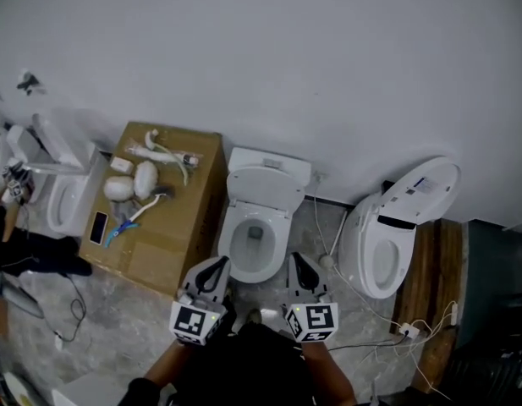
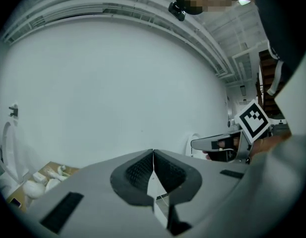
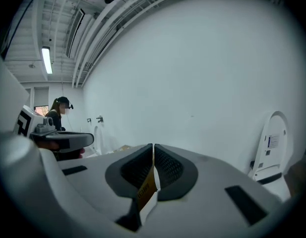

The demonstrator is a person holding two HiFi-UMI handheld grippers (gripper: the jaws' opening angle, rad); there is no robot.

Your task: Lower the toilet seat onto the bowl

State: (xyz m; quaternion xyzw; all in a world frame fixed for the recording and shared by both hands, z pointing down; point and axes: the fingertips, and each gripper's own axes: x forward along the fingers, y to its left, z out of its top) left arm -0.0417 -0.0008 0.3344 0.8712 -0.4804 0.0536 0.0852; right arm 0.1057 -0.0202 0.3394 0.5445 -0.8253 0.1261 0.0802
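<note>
- The white ceramic toilet (image 1: 257,227) stands against the white wall (image 1: 328,66). Its hinged top (image 1: 266,189) is tipped up against the tank, and the bowl lies open. I cannot tell whether the seat ring is up with the lid.
- The left gripper (image 1: 215,267) hovers just beside the bowl's front left rim. Its jaws are pressed together, gripping nothing, and it faces the wall.
- The right gripper (image 1: 299,265) is near the front right rim, also closed tight and empty.
- A brown cardboard box (image 1: 180,235) topped with white parts sits just left of the toilet.
- A second white toilet (image 1: 383,244) sits to the right beside a wooden pallet (image 1: 438,286).
</note>
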